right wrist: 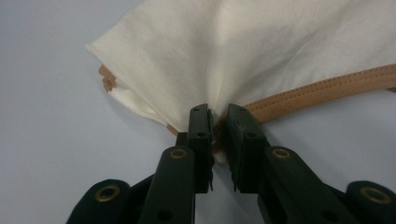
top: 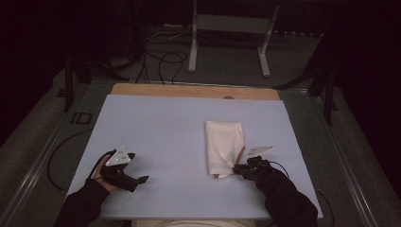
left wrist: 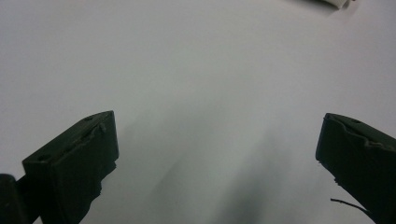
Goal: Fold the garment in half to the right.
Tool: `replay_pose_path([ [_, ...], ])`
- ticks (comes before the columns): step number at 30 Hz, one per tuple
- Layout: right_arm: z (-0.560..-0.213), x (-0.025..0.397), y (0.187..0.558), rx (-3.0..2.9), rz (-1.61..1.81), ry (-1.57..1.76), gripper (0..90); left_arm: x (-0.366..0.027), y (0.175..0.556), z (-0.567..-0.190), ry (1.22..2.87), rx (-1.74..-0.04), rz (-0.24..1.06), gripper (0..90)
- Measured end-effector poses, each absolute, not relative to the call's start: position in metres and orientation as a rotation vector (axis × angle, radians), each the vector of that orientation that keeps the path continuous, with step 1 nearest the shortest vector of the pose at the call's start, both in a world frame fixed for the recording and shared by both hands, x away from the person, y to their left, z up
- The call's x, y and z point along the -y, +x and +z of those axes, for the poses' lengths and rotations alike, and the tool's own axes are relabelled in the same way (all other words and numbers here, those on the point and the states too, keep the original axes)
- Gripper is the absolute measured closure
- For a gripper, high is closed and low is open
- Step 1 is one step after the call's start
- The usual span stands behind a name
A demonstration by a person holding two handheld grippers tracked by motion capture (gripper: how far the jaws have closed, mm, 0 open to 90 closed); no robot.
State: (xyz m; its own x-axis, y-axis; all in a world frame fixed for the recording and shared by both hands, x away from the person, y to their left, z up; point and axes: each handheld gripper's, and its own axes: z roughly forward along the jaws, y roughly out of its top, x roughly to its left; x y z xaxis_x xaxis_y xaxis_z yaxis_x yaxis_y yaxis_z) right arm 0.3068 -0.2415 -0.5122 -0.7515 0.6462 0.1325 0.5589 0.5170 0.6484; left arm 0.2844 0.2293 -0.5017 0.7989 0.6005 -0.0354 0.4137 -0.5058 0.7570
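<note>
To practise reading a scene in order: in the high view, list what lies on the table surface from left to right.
Left black two-jaw gripper with a grey three-cornered plate, open over the pale blue table sheet → folded cream cloth bag with a tan strap → right black two-jaw gripper, shut on the bag's near edge.

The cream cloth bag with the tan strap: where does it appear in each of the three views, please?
High view: the cream cloth bag lies right of the middle of the pale blue table sheet, its near corner at the right gripper.
Left gripper view: a small white piece at the top right edge, probably the bag.
Right gripper view: upper middle and right, pinched by the gripper.
Shared landmark: the sheet.
</note>
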Motion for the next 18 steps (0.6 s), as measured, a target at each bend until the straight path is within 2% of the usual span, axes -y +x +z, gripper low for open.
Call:
replay_pose_path([
  [3,-0.513,0.242,0.306,-2.63,1.064,1.035,73.3,-0.229,0.284,-0.502,2.173,-0.747,0.296,0.0],
  [7,-0.507,0.239,0.305,-2.642,1.071,1.025,60.0,-0.23,0.285,-0.502,2.174,-0.747,0.297,0.0],
  [13,-0.493,0.239,0.307,-2.591,1.131,1.005,34.9,-0.231,0.285,-0.501,2.172,-0.748,0.301,0.0],
  [18,-0.485,0.236,0.312,-2.554,1.168,1.001,22.8,-0.231,0.284,-0.5,2.168,-0.748,0.303,0.0],
])
